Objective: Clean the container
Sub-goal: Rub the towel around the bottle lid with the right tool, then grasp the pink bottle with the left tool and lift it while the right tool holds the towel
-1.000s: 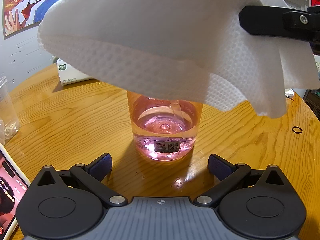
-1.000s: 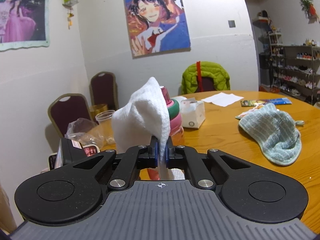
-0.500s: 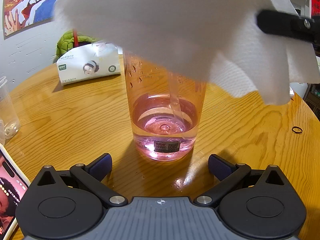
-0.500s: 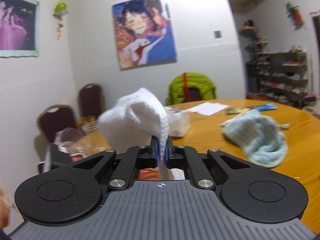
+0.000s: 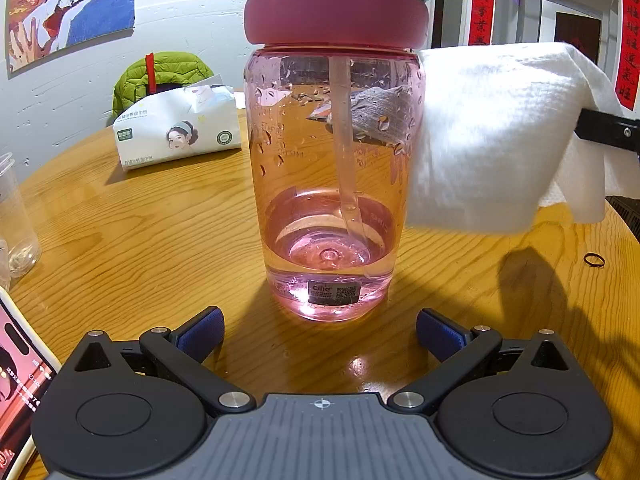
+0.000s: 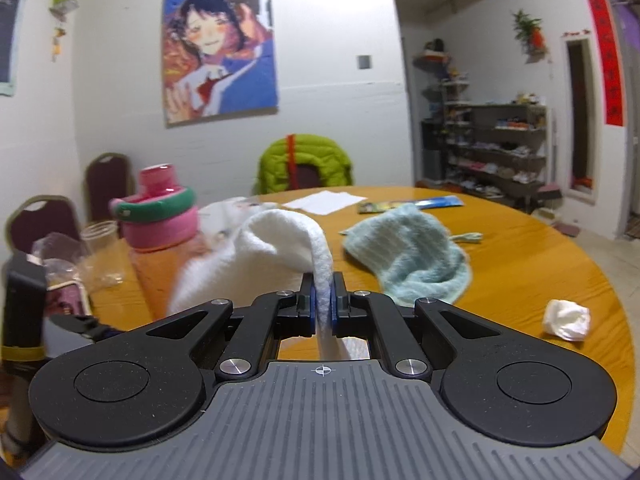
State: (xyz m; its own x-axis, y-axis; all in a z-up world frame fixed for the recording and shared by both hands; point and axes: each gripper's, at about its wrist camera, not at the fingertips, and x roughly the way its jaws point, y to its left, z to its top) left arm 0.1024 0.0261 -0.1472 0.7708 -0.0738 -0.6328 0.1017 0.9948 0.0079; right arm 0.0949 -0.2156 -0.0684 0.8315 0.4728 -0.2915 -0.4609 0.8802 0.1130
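Our right gripper point(image 6: 323, 300) is pinched tight on a fold of the white paper towel point(image 6: 256, 256), jaws narrow with the sheet running between them. A second ago that towel was draped over the top of the bottle, hiding the lid from the left wrist view; now it has swung down and sits bunched against the bottle's side, ahead and to the left of the right gripper, touching the wall just below the lid. We read this as the lid wipe being done and the side wipe starting, though we can't confirm how clean the top is. Our left gripper point(image 5: 320, 330) hasn't shifted: jaws spread wide, empty, resting low at the desk point(image 5: 120, 240), with the pink bottle point(image 5: 332, 184) directly ahead between its fingertips but not touched. The bottle stands upright, long axis vertical, pink lid point(image 5: 336, 20) up, base flat on the desk; a straw inside runs down tilted to the bottom, where a little clear water sits. Droplets show on the wall, inside or outside we can't tell. Nothing braces the bottle, so a sideways push from the towel could slide or tip it; closing the left gripper on it looks sensible. Further out: tissue pack point(image 5: 176, 128) beyond-left of the left gripper, blue cloth point(image 6: 404, 256) ahead-right of the right gripper.
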